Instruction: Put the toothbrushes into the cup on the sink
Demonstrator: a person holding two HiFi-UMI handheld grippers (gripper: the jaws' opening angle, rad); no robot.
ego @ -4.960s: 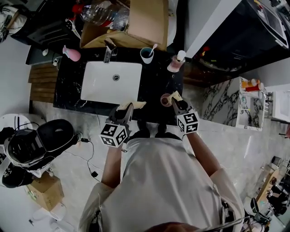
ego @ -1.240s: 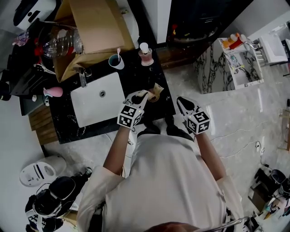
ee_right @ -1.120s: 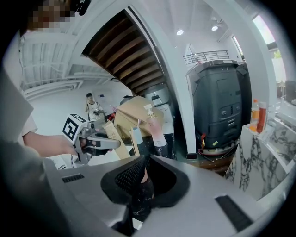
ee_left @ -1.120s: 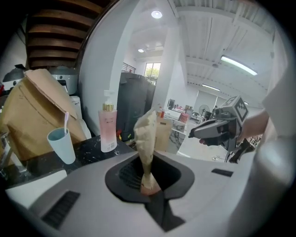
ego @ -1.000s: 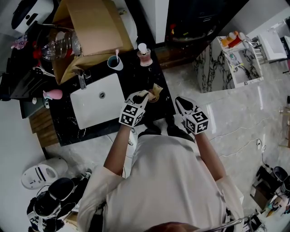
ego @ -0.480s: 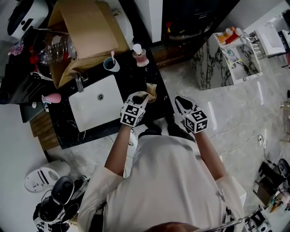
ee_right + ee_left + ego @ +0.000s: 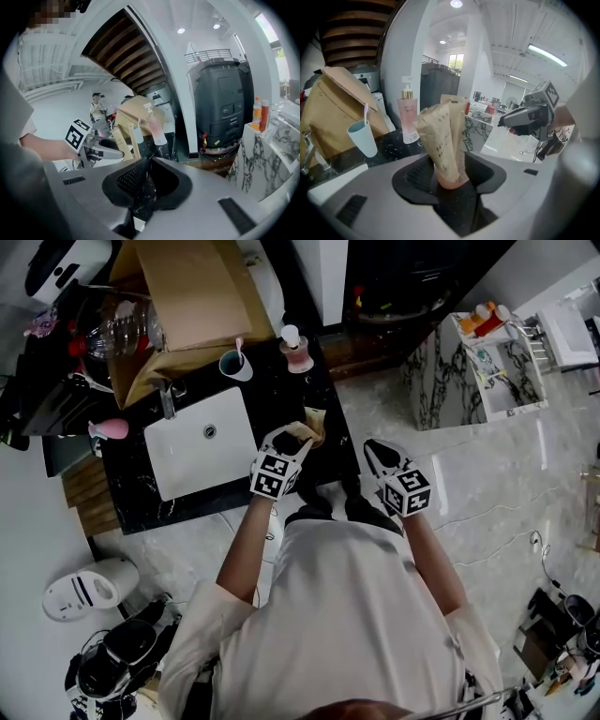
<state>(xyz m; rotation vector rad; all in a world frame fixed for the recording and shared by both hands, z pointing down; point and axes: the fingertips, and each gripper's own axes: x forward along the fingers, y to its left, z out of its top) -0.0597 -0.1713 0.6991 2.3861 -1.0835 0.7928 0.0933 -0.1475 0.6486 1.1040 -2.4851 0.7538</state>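
Moved since five seconds back: left gripper (image 7: 450, 171) from the front rim of the sink (image 7: 187, 463) across to the pink cup (image 7: 449, 183) at centre frame; right gripper (image 7: 146, 171) from beside that cup out past the right edge of the counter (image 7: 323, 390), over the floor (image 7: 487, 502). Left jaws just opened, now apart with the pink cup between them, no clamp on it; right jaws together, nothing between. Hard to make out: heads of the toothbrushes (image 7: 440, 136), wrapped in tan paper sleeves and standing upright in the pink cup; print on the sleeves too faint to read; cup body in the head view mostly masked by the left gripper, only sleeve tops showing; lower centre of that view filled by the person's torso (image 7: 347, 634), forearms cut off behind the marker cubes. Also changed: tan sleeve then at the left jaw tips, now sleeves seen only in the cup. Surface: black white-veined counter, white sink at centre left, faucet (image 7: 168, 401) on its far rim. Teal cup (image 7: 232, 364) behind the sink at upper centre, single brush (image 7: 365, 112) leaning in it; pump bottle (image 7: 296, 352), pink, just right of it. Cardboard box (image 7: 192, 292) at top, clear plastic bottle (image 7: 117, 334) at upper left. Room: pale glossy marble floor at right, marble-patterned stand (image 7: 469, 371) at upper right.
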